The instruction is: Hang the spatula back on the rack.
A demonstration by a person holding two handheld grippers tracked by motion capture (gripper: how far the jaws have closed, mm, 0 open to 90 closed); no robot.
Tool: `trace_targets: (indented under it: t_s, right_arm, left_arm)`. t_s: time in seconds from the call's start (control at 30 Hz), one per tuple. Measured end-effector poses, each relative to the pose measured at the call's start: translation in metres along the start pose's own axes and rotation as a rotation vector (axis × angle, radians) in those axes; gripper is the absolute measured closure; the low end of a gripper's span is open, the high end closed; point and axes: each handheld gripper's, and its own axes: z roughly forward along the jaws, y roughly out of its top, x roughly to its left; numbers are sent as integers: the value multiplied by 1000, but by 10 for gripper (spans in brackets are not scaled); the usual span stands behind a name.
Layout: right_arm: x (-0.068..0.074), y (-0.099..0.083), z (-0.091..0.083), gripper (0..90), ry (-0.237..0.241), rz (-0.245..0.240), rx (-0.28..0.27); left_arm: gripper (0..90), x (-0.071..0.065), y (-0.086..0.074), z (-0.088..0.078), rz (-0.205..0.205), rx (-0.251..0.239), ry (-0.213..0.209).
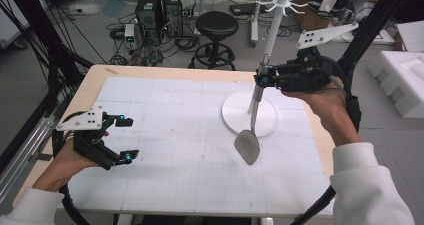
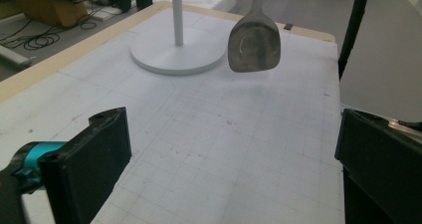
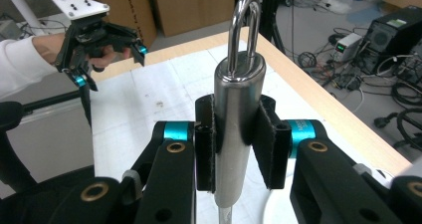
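Note:
A steel spatula (image 1: 248,146) hangs blade-down over the white mat, just in front of the round base (image 1: 235,116) of a white hook stand (image 1: 272,32). My right gripper (image 1: 263,78) is shut on its handle (image 3: 236,134), whose hanging loop (image 3: 245,20) points up between the pads. The spatula's blade (image 2: 254,46) floats above the mat beside the stand's base (image 2: 164,57) in the left gripper view. My left gripper (image 1: 126,139) stands open at the table's left with nothing between its fingers (image 2: 87,164); the right gripper view shows this left gripper (image 3: 107,55) farther off.
A gridded white mat (image 1: 175,145) covers most of the wooden table (image 1: 90,85). Behind the table are a black stool (image 1: 216,27), computer boxes (image 1: 157,10) and loose cables on the floor. White foam blocks (image 1: 402,80) lie at the right.

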Motion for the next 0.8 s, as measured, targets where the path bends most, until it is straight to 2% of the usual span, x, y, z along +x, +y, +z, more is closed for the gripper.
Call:
trace_targets:
  t_s: [0.1, 0.13, 0.27, 0.37, 0.5, 0.67, 0.73, 0.8]
  right_arm:
    - [-8, 1, -2, 735, 6, -5, 13]
    - [-9, 1, -3, 735, 11, 7, 23]
    - [-18, 2, -3, 735, 23, -12, 34]
    - [-26, 3, -5, 735, 34, -11, 47]
    - [-37, 6, -6, 735, 36, -34, 46]
    - [-45, 10, -9, 736, 43, -29, 46]
    - [-49, 12, -11, 736, 44, -32, 48]
    - [-53, 13, -13, 736, 44, -34, 41]
  left_arm:
    - [17, 2, -4, 0, -3, -10, 9]
    - [17, 3, -6, 0, -6, -12, 13]
    - [17, 7, -12, 2, -15, -9, 19]
    - [17, 8, -15, 3, -3, -12, 29]
    - [17, 8, -17, 6, 8, 4, 29]
    - [17, 10, -19, 5, -3, -2, 30]
    - [17, 10, -22, 6, -15, -21, 29]
    - [17, 11, -28, 6, -28, -15, 34]
